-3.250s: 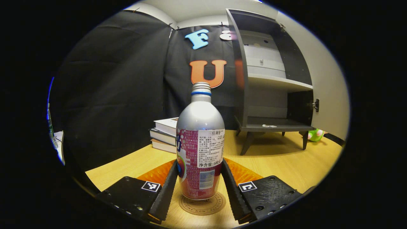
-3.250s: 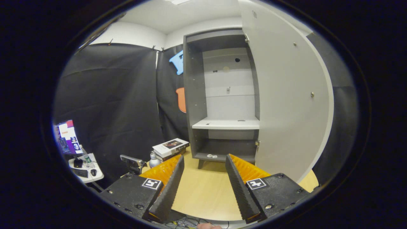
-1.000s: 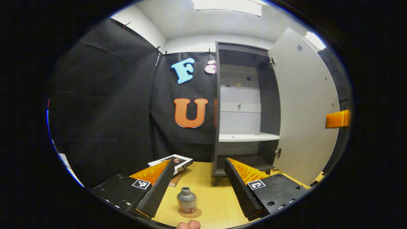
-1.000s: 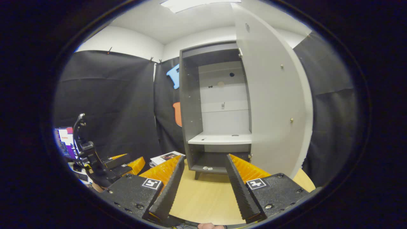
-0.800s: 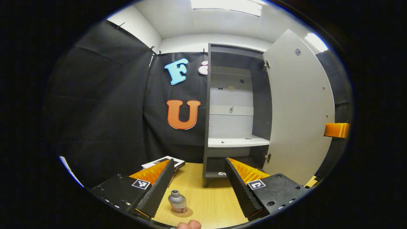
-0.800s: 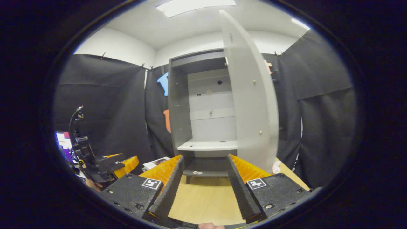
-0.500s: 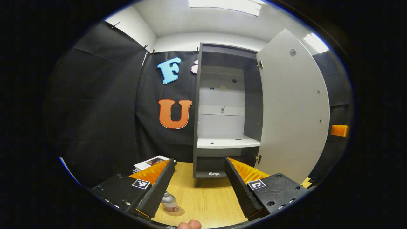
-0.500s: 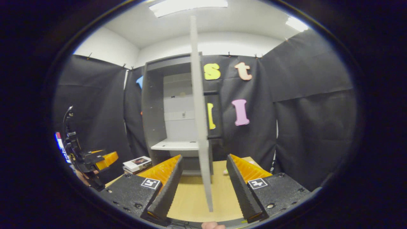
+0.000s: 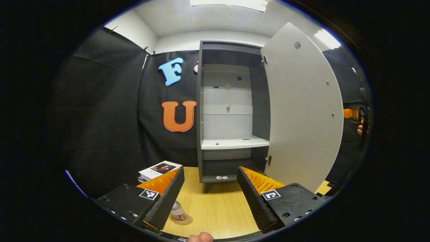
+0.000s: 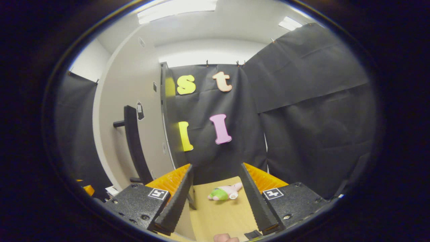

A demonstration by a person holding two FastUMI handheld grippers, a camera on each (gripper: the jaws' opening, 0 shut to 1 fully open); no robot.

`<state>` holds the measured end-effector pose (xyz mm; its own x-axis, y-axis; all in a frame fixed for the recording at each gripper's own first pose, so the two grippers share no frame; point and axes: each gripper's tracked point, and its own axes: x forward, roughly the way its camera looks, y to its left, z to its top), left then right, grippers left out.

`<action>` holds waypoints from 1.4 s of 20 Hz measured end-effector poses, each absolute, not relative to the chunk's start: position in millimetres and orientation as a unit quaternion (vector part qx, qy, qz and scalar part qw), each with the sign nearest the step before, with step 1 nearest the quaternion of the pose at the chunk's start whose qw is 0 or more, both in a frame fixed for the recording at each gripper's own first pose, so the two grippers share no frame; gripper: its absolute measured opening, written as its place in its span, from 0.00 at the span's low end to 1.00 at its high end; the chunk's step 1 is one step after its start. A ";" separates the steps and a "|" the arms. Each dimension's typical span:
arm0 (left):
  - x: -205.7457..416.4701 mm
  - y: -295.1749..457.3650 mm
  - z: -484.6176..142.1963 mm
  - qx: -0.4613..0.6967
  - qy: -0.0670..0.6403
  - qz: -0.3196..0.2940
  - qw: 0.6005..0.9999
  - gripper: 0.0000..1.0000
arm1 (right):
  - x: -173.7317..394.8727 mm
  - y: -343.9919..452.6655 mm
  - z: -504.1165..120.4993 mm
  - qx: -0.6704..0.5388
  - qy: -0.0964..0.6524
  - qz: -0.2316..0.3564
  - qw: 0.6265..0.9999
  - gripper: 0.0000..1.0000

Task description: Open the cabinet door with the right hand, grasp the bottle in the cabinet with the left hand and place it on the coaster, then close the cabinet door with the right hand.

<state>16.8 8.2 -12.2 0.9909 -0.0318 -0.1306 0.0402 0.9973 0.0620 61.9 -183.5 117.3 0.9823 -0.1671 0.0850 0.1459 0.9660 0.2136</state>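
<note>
Right gripper view puts my right gripper (image 10: 215, 198), spread and empty, just outside the open cabinet door (image 10: 117, 127), near its handle (image 10: 134, 144). I'd push flat beside that handle and swing the door shut. The bottle (image 9: 177, 211) sits on the coaster (image 9: 183, 220) before the cabinet (image 9: 231, 111), beside my released left gripper (image 9: 210, 198); a plush toy (image 10: 224, 192) lies beyond the door, probably harmless.

left gripper (image 9: 211, 198), black blocks w/ screws, square b/w markers

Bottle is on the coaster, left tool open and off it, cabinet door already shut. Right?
No, the cabinet door is open, as the left gripper view shows. The bottle does stand on the coaster, and the left tool is open and off it.
</note>
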 end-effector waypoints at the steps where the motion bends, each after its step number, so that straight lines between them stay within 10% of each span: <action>1: 16.0 8.1 -13.5 0.032 0.067 -0.017 0.997 0.95 | 68.0 -178.1 119.6 0.103 -0.051 -0.071 0.991 0.88; 28: 6.3 66.5 -3.8 0.014 0.047 -0.013 0.999 0.95 | 101.1 40.1 124.0 0.064 -0.057 0.043 0.995 0.86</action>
<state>6.3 66.5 -3.8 0.9952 -0.0255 -0.0948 0.0281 0.9993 0.0263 101.1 40.1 124.0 0.9897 0.0790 0.1196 -0.0937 0.9879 0.1233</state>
